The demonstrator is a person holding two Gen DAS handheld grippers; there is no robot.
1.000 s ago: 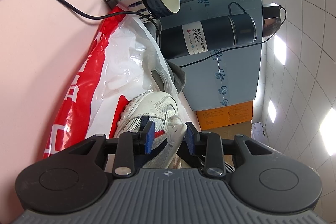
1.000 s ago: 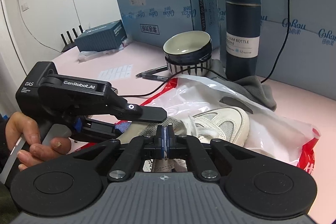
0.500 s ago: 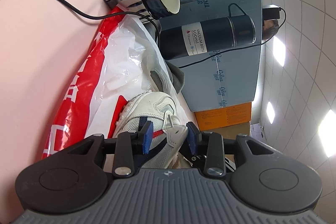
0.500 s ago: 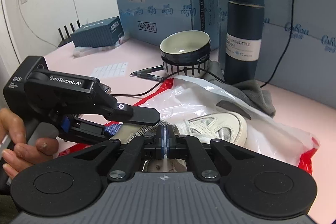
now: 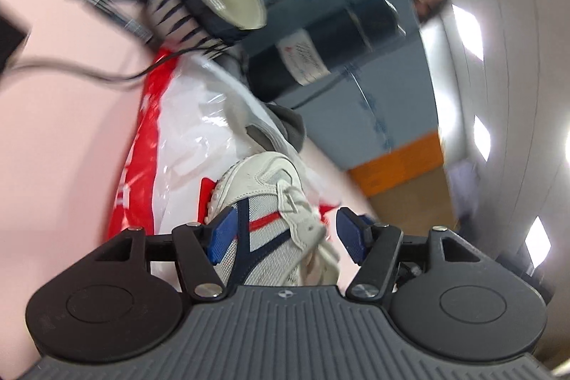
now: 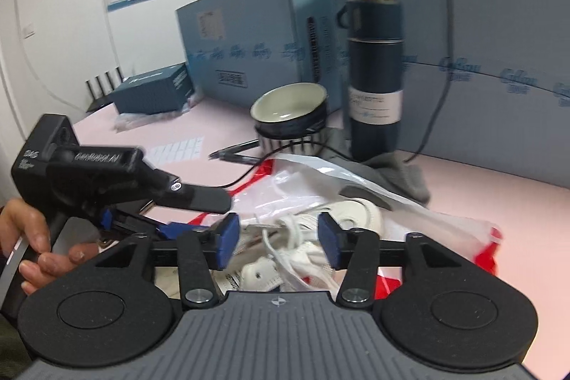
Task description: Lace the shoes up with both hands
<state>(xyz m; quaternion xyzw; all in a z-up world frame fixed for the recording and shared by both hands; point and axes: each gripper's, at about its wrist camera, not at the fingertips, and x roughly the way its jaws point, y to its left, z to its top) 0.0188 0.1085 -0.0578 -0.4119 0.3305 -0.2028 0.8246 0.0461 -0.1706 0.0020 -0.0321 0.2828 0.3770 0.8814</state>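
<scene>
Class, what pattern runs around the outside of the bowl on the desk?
The bowl has dark vertical stripes on white, under a dark rim band; clearest in the right wrist view.

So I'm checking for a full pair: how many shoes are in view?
1. A single white sneaker lies on the red and white plastic bag, just ahead of both grippers. A second could be hidden under the bag.

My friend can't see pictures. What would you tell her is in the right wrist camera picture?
The right hand-held gripper is opening its blue pads above a white shoe with loose white laces, lying on a red and white plastic bag on a pink table. The left hand-held gripper, held in a hand, reaches in from the left; behind stand a bowl and a dark bottle.
</scene>
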